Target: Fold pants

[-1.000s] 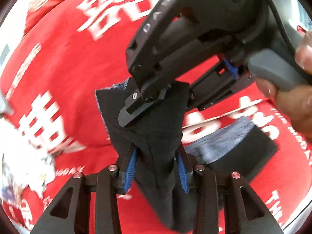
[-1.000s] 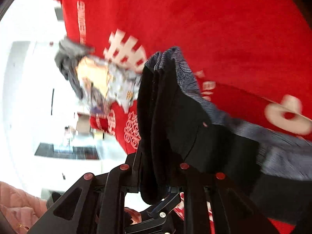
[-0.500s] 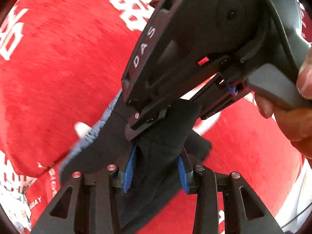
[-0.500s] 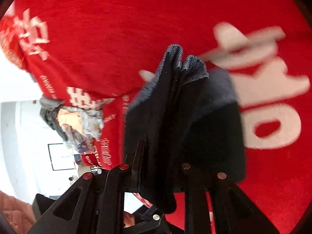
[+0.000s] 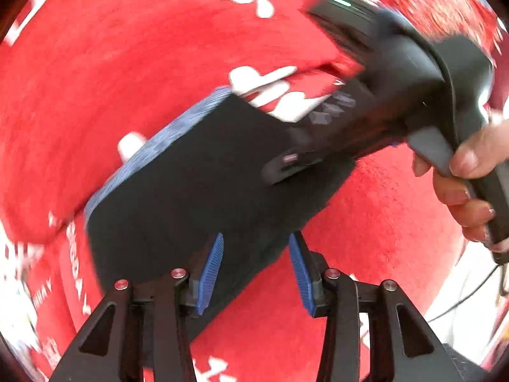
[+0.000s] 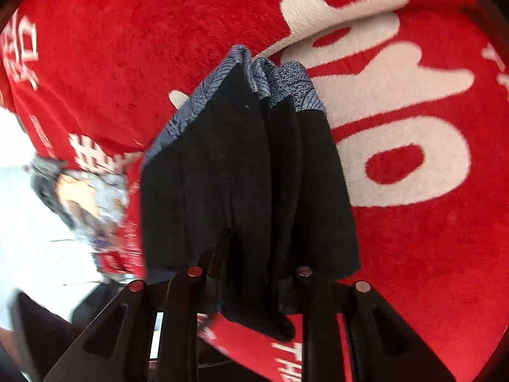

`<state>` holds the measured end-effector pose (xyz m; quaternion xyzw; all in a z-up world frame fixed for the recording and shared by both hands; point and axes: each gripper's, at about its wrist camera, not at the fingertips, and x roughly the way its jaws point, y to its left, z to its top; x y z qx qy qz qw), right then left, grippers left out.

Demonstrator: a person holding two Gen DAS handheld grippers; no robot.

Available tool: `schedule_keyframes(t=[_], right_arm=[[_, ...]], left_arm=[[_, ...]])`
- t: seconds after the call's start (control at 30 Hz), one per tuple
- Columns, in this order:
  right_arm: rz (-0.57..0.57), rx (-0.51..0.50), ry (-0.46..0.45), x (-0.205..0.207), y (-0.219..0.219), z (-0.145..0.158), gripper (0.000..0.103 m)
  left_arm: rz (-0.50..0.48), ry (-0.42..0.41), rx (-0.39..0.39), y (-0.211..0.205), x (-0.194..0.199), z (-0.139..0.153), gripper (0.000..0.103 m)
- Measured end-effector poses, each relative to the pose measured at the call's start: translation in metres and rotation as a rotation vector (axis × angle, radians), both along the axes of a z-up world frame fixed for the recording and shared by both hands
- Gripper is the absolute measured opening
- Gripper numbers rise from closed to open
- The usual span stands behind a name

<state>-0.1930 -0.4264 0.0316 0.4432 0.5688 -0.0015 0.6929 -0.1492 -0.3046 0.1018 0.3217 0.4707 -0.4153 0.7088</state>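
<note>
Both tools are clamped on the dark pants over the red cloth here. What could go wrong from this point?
1. The left tool grips only the edge of the black pants with a blue-grey patterned band; that hold may slip.
2. The right tool pinches several bunched layers, so the fold could come out uneven.
3. The red plush cloth with white lettering may drag or rumple the fabric when lowered.
</note>
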Motion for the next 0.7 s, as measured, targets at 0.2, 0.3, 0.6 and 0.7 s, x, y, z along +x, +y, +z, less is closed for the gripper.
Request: schedule_keyframes(t=[0.2,0.3,0.6,0.7], right_arm=[[0.002,-0.164,0.053,-0.003,0.016,0.025,0.036],[-0.017,-0.265,0.117,-0.012,0.012,0.039,0.038],[0.058,-0.361,0.062,-0.004,0.025,0.078,0.039],[0.12,-0.356,0.118,0.009,0.043,0.054,0.038]], left_arm=[[0.372,0.141,0.063,0.075,0.09,-0.012,0.045],[0.477,0.196,0.081,0.099,0.112,-0.031,0.045],[0.483,0.161,0.081,0.101,0.11,-0.042,0.058],[0.505,0.181,0.08,0.106,0.119,-0.041,0.063]])
